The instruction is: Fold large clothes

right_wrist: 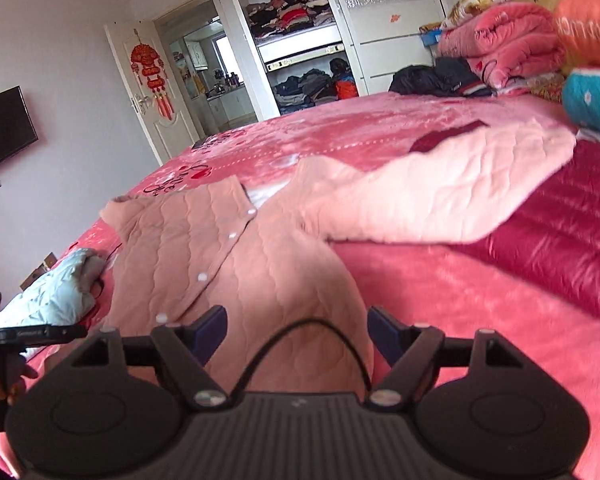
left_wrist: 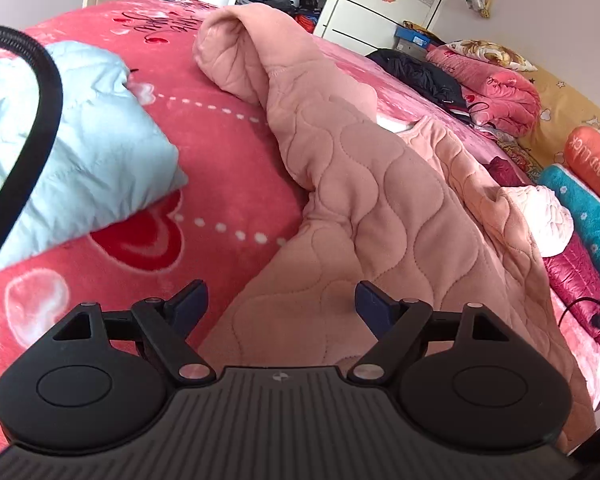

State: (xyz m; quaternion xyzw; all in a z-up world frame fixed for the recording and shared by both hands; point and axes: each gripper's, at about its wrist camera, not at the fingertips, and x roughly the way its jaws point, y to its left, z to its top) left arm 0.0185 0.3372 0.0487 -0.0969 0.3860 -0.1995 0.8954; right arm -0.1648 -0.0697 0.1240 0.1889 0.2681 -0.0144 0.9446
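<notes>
Both jaws open, nothing held: left gripper (left_wrist: 282, 300) and right gripper (right_wrist: 298, 328) over pink jacket (right_wrist: 236, 252) near bed (right_wrist: 480, 320) edge. Risk: single-layer pinch, sleeve drags, fold skews.

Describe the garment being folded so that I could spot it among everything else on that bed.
Start at the big red blanket with hearts that covers the bed. Across its middle sprawls a peach-pink quilted jacket with wavy stitching and a row of white snap buttons. The pale blue padded jacket beside it has neither.

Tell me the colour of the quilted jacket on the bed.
Light pink quilted jacket, seen best in the right wrist view.
</notes>
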